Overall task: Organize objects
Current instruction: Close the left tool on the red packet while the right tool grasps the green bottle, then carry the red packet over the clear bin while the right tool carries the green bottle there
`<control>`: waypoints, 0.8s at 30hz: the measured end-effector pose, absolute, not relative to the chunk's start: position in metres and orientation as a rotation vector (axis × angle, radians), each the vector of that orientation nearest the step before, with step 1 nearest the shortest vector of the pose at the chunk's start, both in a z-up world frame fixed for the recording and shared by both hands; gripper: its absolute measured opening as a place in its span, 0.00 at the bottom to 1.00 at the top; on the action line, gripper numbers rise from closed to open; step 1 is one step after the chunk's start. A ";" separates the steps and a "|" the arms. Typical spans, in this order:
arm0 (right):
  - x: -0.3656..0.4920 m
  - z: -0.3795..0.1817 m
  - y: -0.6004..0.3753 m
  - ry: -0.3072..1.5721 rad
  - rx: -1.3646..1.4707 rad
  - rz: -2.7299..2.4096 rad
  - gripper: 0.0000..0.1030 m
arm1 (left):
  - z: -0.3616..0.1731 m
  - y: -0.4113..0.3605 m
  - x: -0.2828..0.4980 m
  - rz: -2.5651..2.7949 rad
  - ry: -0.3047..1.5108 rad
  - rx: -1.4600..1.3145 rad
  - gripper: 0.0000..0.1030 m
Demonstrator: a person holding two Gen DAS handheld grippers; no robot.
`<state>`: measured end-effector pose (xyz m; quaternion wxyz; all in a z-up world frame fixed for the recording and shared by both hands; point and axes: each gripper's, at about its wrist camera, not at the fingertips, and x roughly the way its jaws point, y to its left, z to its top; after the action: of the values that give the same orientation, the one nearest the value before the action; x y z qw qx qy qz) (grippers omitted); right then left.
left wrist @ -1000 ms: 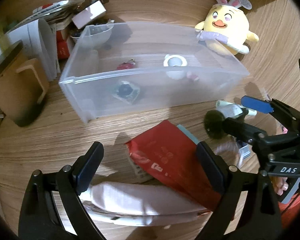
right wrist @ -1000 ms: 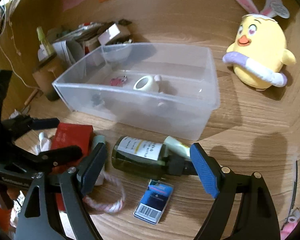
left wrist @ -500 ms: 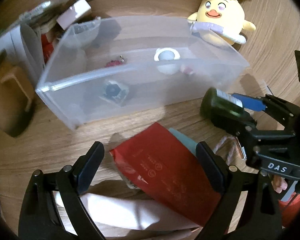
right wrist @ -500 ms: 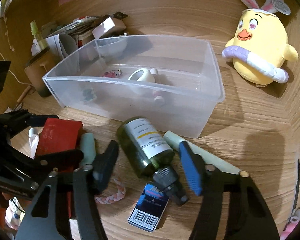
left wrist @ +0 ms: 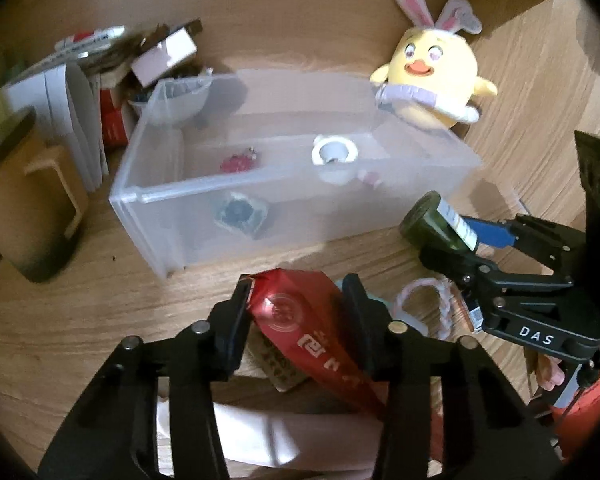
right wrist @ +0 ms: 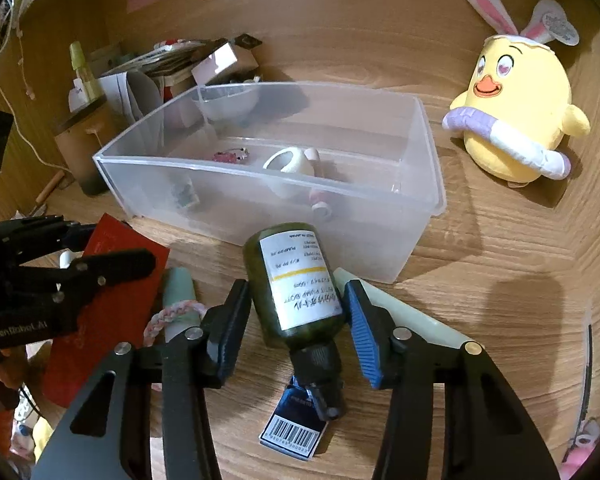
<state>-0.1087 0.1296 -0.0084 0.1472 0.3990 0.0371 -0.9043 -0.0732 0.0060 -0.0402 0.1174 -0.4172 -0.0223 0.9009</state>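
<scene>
Judging the green bottle (right wrist: 296,292) rigid, slick and fairly heavy, we have the right gripper (right wrist: 298,320) clamping its body and the left gripper (left wrist: 300,320) pinching the soft, light red pouch (left wrist: 300,316), both just before the clear bin (right wrist: 428,160).

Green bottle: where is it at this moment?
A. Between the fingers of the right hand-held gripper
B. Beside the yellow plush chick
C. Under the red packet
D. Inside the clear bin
A: the green bottle sits between the right hand-held gripper's blue pads, outside the clear bin.

Wooden table (right wrist: 480,264) — clear bin (right wrist: 380,240), plush chick (right wrist: 516,120), barcode card (right wrist: 294,428).
</scene>
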 end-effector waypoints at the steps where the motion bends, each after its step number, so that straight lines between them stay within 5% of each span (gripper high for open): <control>1: -0.108 -0.006 0.130 0.106 1.138 -2.609 0.43 | -0.038 0.006 -0.072 2.639 -0.066 -1.207 0.40; 24: -0.099 0.024 0.149 0.017 1.033 -2.650 0.37 | 0.024 0.008 -0.067 2.670 -0.147 -1.029 0.25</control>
<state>-0.0993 0.1494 0.0245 0.1484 0.3591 0.0059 -0.9214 -0.0672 0.0077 0.0242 0.1377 -0.3556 -0.0508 0.9230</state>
